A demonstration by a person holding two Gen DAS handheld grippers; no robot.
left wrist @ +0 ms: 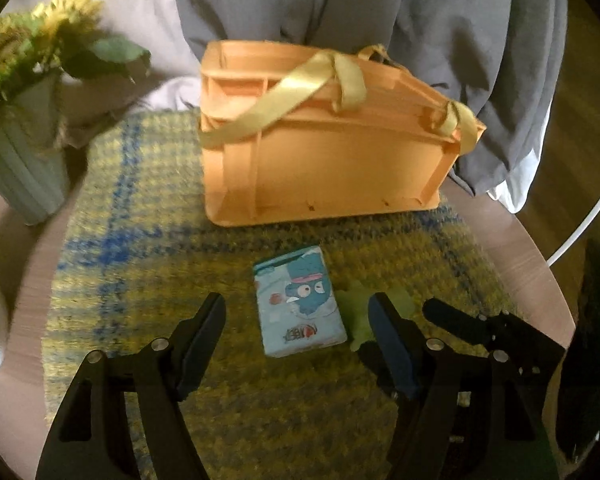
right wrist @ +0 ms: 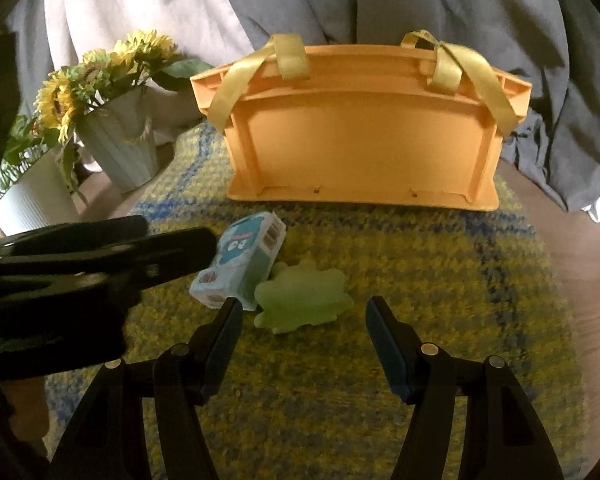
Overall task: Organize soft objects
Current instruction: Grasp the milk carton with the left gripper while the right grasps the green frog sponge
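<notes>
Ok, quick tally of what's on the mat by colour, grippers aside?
Orange: 1, the basket with yellow ribbon handles
Light blue: 1, the tissue pack with a cartoon print
Green: 1, the sponge, touching the tissue pack
Total: 3

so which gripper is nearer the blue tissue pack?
Left. The left gripper is open around the tissue pack; the right gripper is open beside it, lined up on the green sponge.
</notes>
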